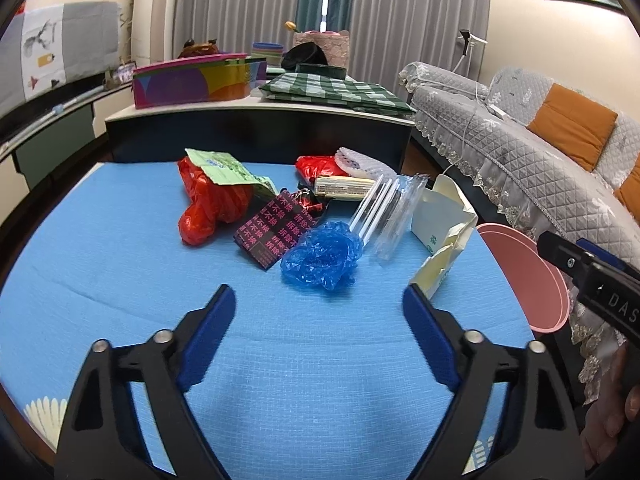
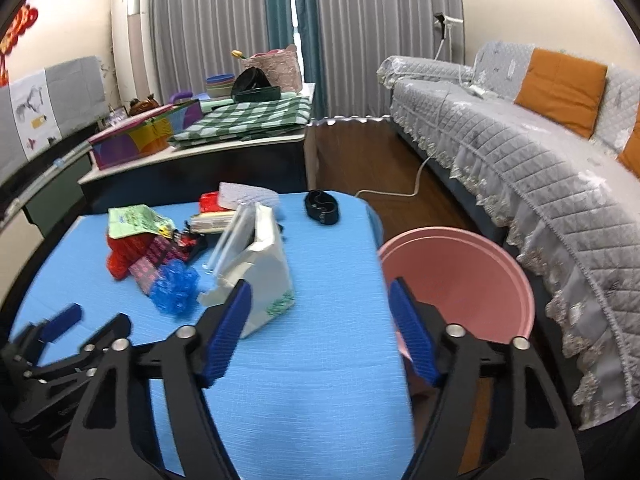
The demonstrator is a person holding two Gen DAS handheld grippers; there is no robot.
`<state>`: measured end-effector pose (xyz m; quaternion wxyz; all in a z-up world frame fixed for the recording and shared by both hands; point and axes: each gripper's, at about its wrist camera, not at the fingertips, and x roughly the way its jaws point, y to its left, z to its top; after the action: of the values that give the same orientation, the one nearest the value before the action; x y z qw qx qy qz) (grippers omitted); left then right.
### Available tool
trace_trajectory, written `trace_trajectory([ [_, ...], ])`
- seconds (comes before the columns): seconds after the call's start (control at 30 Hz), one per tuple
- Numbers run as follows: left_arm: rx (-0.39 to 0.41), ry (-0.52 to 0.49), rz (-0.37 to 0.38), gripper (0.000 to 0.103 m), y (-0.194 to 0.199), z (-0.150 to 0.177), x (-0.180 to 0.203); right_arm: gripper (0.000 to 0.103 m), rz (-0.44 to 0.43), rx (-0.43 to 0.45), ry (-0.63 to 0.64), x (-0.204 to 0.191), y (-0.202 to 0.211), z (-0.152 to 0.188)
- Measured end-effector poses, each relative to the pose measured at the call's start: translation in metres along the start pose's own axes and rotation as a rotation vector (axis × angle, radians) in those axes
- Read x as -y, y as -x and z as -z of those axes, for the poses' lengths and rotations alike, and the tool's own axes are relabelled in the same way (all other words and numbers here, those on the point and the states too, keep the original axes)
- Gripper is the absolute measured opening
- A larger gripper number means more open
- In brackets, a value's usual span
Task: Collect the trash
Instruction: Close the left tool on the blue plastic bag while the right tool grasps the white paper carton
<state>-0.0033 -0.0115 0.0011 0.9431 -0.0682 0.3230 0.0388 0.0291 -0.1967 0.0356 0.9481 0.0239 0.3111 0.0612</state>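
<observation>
Trash lies on a blue-covered table (image 1: 120, 280): a crumpled blue plastic bag (image 1: 322, 256), a red plastic bag (image 1: 210, 204) under a green paper wrapper (image 1: 222, 166), a dark packet with pink print (image 1: 272, 226), clear plastic packaging (image 1: 386, 216) and a torn white carton (image 1: 442, 224). The carton (image 2: 264, 276) and blue bag (image 2: 176, 286) also show in the right wrist view. A pink bin (image 2: 456, 276) stands beside the table's right edge. My left gripper (image 1: 319, 304) is open and empty, just short of the blue bag. My right gripper (image 2: 320, 300) is open and empty over the table's right edge.
A black strap (image 2: 322, 202) lies at the table's far corner. A second table (image 1: 256, 120) with a colourful box and a green checked cloth stands behind. A grey quilted sofa (image 2: 540, 152) runs along the right, with a white cable on the wooden floor.
</observation>
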Motion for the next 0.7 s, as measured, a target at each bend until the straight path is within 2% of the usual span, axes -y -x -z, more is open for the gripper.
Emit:
trace_trajectory([
  [0.07, -0.008, 0.005, -0.001, 0.066, -0.004, 0.0, -0.003, 0.067, -0.035, -0.006, -0.024, 0.001, -0.003, -0.003],
  [0.3, -0.04, 0.022, 0.027, 0.042, -0.021, -0.005, -0.01, 0.067, -0.102, -0.045, -0.053, -0.012, -0.027, -0.013],
  [0.43, -0.047, 0.027, 0.036, 0.035, -0.032, -0.01, -0.011, 0.064, -0.134, -0.073, -0.05, -0.022, -0.043, -0.016],
  [0.7, -0.041, 0.022, 0.083, 0.034, -0.051, -0.019, -0.003, 0.04, -0.166, -0.142, -0.049, -0.025, -0.07, -0.015],
])
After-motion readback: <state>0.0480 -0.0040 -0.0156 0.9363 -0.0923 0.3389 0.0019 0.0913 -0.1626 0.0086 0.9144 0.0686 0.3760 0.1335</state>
